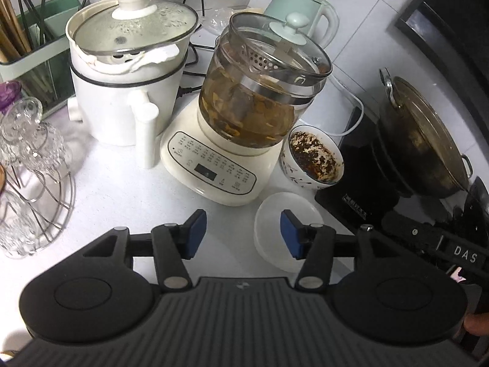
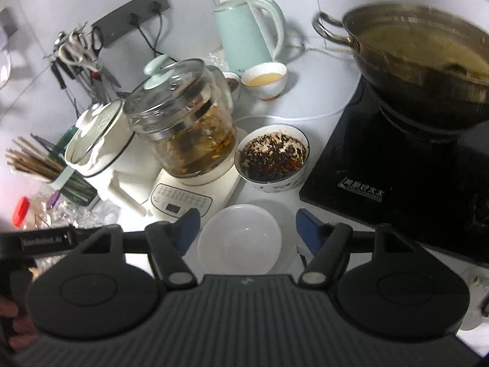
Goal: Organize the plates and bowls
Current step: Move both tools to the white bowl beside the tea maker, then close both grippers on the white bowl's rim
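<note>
Nearest the right wrist camera, the right gripper [image 2: 247,229] hung over the counter [image 2: 308,98] with its blue pads [image 2: 307,229] spread wide and nothing between them but air. Directly below that gap lay the white plastic bowl [image 2: 240,238], empty, mouth up, sitting inside or upon a second pale dish of like kind; which of the two, the view did not settle. Being round, the bowl offered no long axis, so the approach turned only on which stretch of rim met the pads. From the left gripper [image 1: 243,234], likewise spread and empty, the same white plastic bowl [image 1: 287,229] lay off to its right, its rim partly behind the right-hand pad [image 1: 290,234] and not centred in the gap. I judged the right gripper the nearer and better placed: a short descent would bring one pad inside the rim and one outside, whereas the left would first need to shift sideways. Just beyond the bowl stood the patterned bowl [image 2: 273,159] holding dark dried residue, close beside the glass kettle [image 2: 183,122] on its cream base and near the edge of the black induction hob [image 2: 397,183]. Farther back a small bowl of yellow liquid [image 2: 264,81] stood before the mint electric kettle [image 2: 244,33].
</note>
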A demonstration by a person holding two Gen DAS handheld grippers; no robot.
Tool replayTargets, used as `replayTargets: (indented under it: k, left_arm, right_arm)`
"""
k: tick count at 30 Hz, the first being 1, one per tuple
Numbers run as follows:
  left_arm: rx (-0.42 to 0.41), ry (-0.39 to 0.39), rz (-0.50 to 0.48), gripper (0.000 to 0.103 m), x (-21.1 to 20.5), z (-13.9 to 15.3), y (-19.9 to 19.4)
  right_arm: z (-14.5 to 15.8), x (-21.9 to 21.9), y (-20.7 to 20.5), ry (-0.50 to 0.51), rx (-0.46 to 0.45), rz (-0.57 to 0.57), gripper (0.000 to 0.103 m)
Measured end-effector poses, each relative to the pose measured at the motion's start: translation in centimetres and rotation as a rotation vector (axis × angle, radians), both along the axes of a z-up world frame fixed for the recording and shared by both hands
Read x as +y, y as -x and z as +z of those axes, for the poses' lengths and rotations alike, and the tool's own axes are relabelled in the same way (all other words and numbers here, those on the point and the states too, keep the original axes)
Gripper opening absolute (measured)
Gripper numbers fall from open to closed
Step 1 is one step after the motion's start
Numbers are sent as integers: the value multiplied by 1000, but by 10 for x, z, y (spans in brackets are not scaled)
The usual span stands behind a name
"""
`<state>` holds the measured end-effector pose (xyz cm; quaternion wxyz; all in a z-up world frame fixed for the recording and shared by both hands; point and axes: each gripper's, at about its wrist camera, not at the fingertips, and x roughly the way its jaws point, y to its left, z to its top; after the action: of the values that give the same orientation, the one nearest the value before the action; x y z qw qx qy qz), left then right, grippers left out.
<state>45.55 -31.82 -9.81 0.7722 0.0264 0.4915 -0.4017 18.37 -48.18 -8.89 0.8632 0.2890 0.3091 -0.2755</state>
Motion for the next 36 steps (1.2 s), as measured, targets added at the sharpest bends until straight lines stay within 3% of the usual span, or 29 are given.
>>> replayTargets:
  k: [19,24,30,36]
  left_arm:
    - [79,-35,64,61,-44,-59,11]
    - [106,-27,54,59,-53,-78,7]
    - [110,-55,47,59,-61,-100,3]
    - [129,-46,27,41,-68,-115,-5]
  right_arm:
    - [-69,-50,-7,-185,39,26,70]
    - [-87,-52,-16,-190,57,50,55]
    - [-111,-53,-25,-228,56,72,46]
    - [-125,-51,-34,-231,57,92,28]
